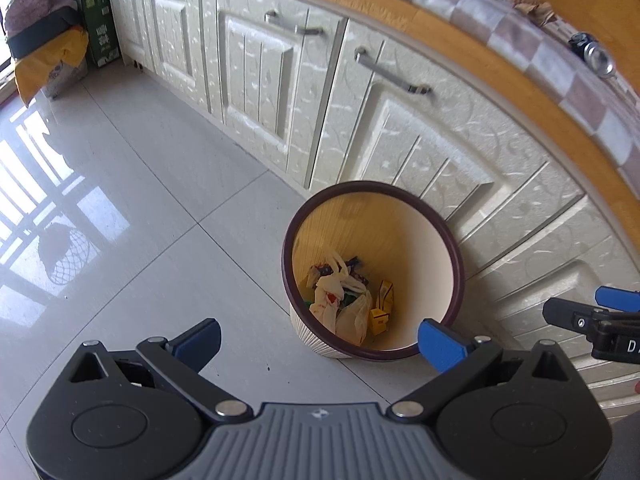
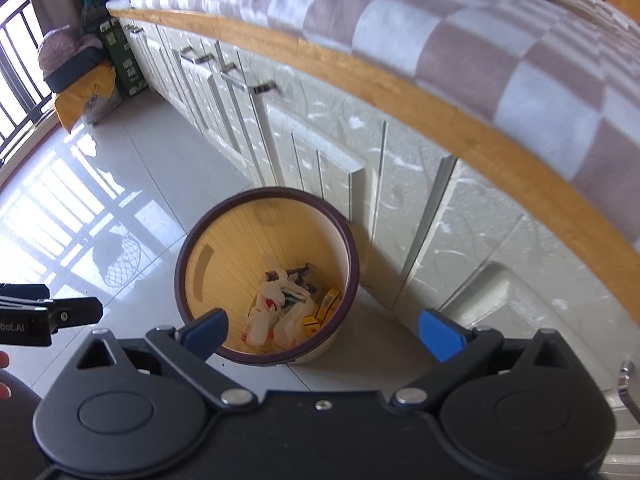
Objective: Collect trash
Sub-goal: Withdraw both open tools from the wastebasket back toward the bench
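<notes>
- Left gripper [image 1: 319, 343], black frame with blue finger pads: jaws spread wide, nothing between them; held above the floor, aimed down toward the bin.
- Right gripper [image 2: 323, 334], same make: jaws likewise spread wide and empty; poised over the near rim of the bin. Seen also at the right edge of the left wrist view, beside its partner.
- Round waste bin with dark purple rim, ribbed cream outer wall and pale wooden-looking inside [image 2: 182, 280]: upright on the floor, just in front of the cabinet doors.
- Contents at bin bottom: crumpled white plastic bags with red print [image 2: 266, 314], small yellow cartons [image 2: 326, 304], a few dark wrappers; bin far from full.
- Cream embossed cabinet fronts with metal bar handles [image 1: 392, 76]: shut.
- Checked grey-and-mauve countertop with wooden edge [image 2: 460, 52]: brown crumpled paper scraps [image 1: 532, 8] lying on it in the left wrist view, likely trash not yet gathered; a shiny metal object farther along, kind unclear.
- Glossy white floor tiles [image 1: 140, 208]: no loose litter visible near the bin.
- Progress, judged: some trash already binned, both tools free, countertop scraps apparently left to fetch.
</notes>
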A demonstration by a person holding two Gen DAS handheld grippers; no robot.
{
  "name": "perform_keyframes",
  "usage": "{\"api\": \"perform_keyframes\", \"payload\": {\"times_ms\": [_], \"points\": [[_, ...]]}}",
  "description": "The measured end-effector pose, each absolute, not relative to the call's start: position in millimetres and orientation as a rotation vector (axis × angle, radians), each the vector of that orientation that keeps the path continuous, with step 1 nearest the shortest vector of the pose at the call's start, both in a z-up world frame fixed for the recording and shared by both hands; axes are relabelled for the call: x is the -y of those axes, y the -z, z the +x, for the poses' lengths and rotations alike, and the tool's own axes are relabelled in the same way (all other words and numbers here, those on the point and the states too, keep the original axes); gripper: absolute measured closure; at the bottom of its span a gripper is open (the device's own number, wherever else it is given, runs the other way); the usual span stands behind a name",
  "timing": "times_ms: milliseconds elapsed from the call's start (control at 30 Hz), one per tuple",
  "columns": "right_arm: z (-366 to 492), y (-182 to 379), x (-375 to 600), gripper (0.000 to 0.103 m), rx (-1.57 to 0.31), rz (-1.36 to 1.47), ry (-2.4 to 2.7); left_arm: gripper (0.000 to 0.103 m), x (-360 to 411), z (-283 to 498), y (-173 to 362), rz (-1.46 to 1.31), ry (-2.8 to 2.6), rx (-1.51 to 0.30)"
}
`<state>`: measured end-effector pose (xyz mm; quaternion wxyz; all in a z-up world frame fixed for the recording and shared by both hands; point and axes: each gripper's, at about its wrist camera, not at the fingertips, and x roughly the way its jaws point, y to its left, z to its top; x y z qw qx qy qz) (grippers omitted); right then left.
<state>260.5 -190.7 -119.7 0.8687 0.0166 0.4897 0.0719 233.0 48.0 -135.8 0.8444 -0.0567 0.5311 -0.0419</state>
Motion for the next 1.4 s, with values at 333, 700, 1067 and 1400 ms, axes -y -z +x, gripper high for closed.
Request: {"api": "perform_keyframes", "payload": {"times_ms": [333,700,1067,1400], "points": [[235.1,74.6,209.4,0.0,-0.909,0.055,-0.126,0.0,-42.2,212.0,98.6,-0.134,0.106,-1.028],[226.0,15.0,255.3,0.0,-0.716,0.097,-0.061,0.0,-16.6,215.8,43.6,-0.143,0.178,-0.859],[241.1,-22.6,305.1,0.0,-0.551,0.085,0.019,0.0,19.6,261.8,-22.0,-0.092,0.28,-0.639],[300.6,-33.1,332.0,0.0,-0.42,0.114,0.049,0.0,55.5,344.4,-33.8,-0.002,0.339,-0.514]]}}
